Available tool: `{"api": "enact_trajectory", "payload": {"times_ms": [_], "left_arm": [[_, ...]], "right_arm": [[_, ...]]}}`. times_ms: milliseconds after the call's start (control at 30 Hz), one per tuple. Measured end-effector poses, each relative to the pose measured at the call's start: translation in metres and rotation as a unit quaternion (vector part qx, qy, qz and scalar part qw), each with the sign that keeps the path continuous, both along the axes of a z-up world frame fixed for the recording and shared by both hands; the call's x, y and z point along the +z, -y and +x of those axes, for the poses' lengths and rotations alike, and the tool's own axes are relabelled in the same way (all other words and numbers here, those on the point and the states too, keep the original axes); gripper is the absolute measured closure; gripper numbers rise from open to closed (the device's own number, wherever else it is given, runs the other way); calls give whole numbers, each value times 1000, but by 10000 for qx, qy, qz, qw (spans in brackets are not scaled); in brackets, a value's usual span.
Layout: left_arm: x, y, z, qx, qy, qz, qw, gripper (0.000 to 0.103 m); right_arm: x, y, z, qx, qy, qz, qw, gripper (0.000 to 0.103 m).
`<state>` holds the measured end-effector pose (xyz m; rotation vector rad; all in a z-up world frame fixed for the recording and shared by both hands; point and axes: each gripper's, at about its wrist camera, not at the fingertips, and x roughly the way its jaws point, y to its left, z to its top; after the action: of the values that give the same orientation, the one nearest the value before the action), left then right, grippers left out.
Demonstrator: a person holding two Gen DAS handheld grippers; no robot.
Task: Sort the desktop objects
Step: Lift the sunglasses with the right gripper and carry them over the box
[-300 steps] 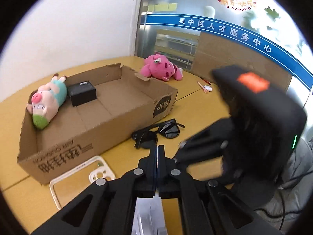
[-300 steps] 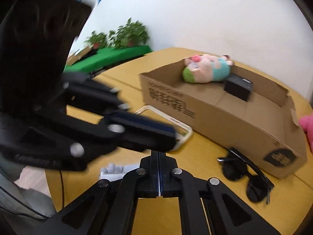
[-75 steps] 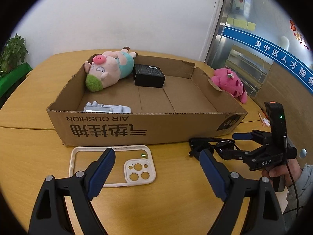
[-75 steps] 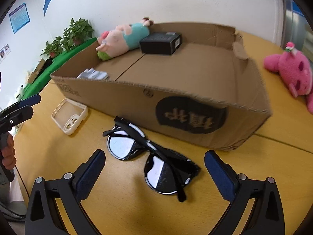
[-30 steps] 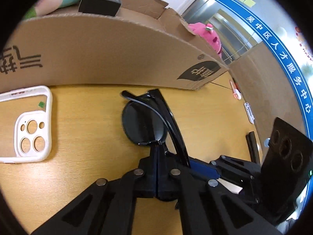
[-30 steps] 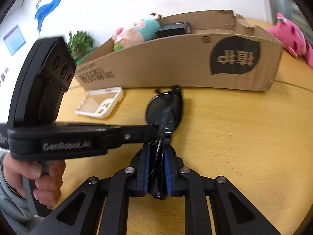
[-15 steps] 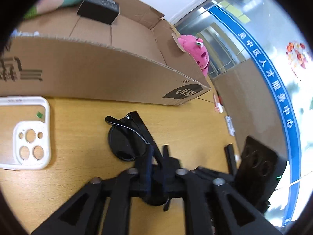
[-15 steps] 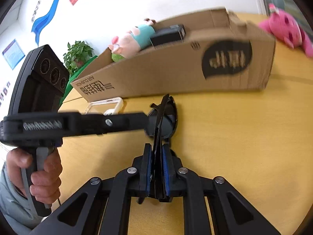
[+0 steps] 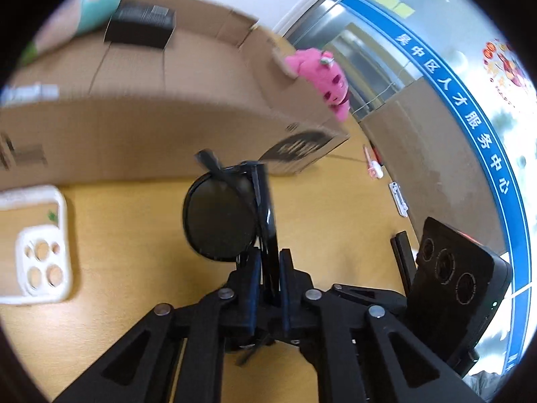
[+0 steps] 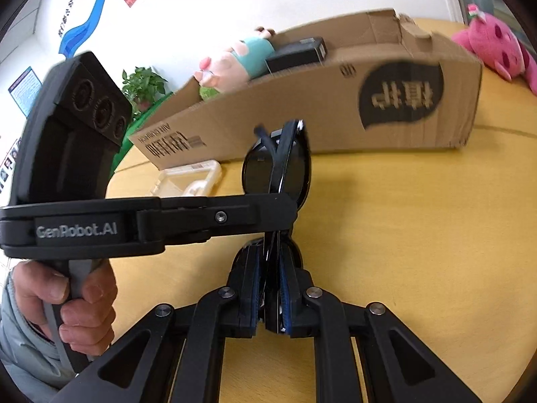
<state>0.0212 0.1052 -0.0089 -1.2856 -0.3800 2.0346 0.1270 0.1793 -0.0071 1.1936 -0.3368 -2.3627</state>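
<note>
A: What takes up most of the view?

B: The wooden table (image 10: 419, 235), and on it the long cardboard box (image 10: 302, 107). Inside the box lie a pig plush (image 10: 235, 63) and a black box (image 9: 139, 28); a pink plush (image 9: 322, 77) sits just outside its far end.

A: And the sunglasses?

B: The black sunglasses (image 9: 231, 215) are folded and held up off the table in front of the box wall. The right gripper (image 10: 271, 288) is clamped on them low down. The left gripper (image 9: 268, 275) reaches in from the side; its jaws have just been closing, with the frame between them, pads pressing on it.

A: Anything smaller?

B: A white phone case (image 9: 40, 245) lies flat on the table beside the box.
</note>
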Motion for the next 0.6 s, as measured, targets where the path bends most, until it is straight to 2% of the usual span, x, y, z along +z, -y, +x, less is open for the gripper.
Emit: {"api": "enact_trajectory", "payload": {"times_ms": [200,500,600], "left_arm": [[63,-2,-4,-2,-946,-115,9955,94],[175,-14,-41,-188,-2231,-268,9742,94],[197,-15,-58,-178,-2448,-240,9691,94]], "right_arm": [[51,4,-6,3,-739,-8,9973,92],[153,3,-47,-40,-1925,120,9812,92],[180,-2,-71,-8,-2137,104,9768,92]]}}
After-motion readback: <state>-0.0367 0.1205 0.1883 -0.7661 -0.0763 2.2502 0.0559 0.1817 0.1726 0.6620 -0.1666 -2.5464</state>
